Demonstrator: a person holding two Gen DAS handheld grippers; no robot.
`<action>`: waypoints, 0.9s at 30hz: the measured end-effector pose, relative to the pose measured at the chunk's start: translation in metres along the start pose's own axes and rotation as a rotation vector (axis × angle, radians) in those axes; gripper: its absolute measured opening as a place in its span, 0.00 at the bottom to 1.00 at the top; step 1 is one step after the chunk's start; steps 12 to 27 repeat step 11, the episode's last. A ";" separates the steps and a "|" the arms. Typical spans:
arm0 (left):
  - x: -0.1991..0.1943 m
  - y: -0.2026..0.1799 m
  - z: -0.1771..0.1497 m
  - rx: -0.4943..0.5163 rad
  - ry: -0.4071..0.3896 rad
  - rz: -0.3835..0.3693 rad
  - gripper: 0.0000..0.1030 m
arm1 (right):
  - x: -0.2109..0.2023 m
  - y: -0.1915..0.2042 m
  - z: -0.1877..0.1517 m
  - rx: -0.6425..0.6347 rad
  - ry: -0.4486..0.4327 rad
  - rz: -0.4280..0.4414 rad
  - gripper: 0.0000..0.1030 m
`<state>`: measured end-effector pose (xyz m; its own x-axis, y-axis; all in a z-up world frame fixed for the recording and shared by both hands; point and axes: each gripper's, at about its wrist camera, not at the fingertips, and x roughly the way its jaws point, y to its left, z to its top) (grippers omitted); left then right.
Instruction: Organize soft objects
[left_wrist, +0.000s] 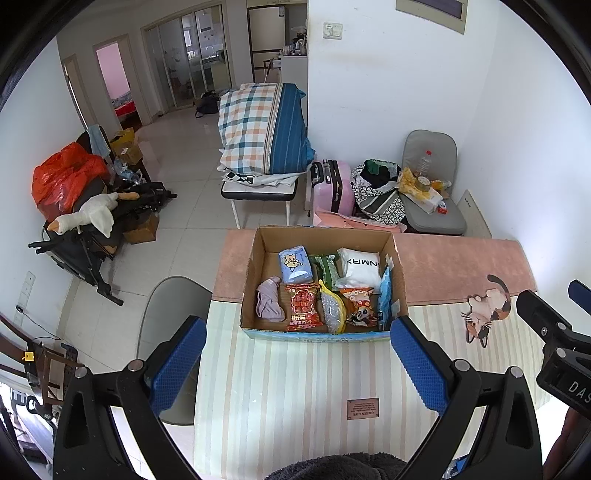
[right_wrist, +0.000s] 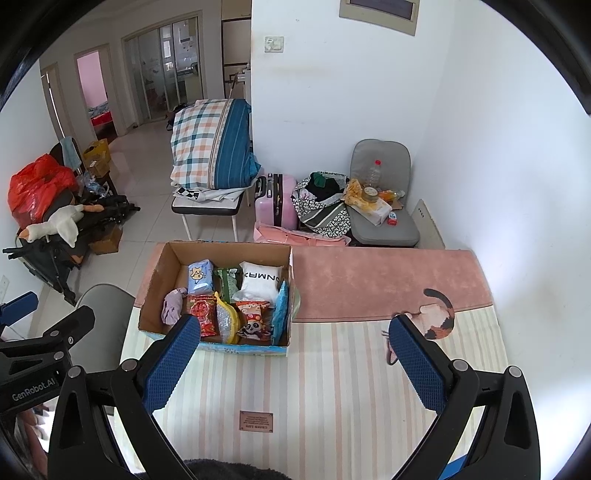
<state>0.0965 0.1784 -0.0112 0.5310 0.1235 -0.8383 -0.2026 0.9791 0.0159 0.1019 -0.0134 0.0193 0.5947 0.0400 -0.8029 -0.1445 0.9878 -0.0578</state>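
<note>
An open cardboard box (left_wrist: 258, 266) (right_wrist: 159, 273) stands on a striped mat (left_wrist: 295, 387) (right_wrist: 332, 369). In it lie a mauve cloth (left_wrist: 269, 301) (right_wrist: 171, 308), a blue tissue pack (left_wrist: 295, 264) (right_wrist: 200, 277), a red packet (left_wrist: 303, 307), a white pillow pack (left_wrist: 360, 266) (right_wrist: 260, 282), a panda snack bag (left_wrist: 360, 306) and other soft packs. My left gripper (left_wrist: 297, 363) is open and empty, in front of the box. My right gripper (right_wrist: 295, 363) is open and empty, to the box's right. A dark fluffy thing (left_wrist: 340, 467) (right_wrist: 221, 469) shows at each view's bottom edge.
The mat has a pink band (left_wrist: 461, 266) at the back and a cat picture (left_wrist: 487, 314). A grey chair (left_wrist: 173, 314) stands left of the table. Behind are a bedding-laden bench (left_wrist: 266, 140), a pink suitcase (left_wrist: 332, 184), bags and a cluttered grey seat (left_wrist: 432, 199).
</note>
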 end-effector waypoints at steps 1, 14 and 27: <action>0.000 0.000 0.000 -0.001 0.000 -0.001 0.99 | 0.000 -0.001 0.001 -0.003 0.000 -0.002 1.00; 0.001 0.000 0.000 0.002 -0.003 -0.003 0.99 | 0.000 -0.002 0.002 0.000 -0.003 -0.001 1.00; 0.001 0.000 0.000 0.002 -0.003 -0.003 0.99 | 0.000 -0.002 0.002 0.000 -0.003 -0.001 1.00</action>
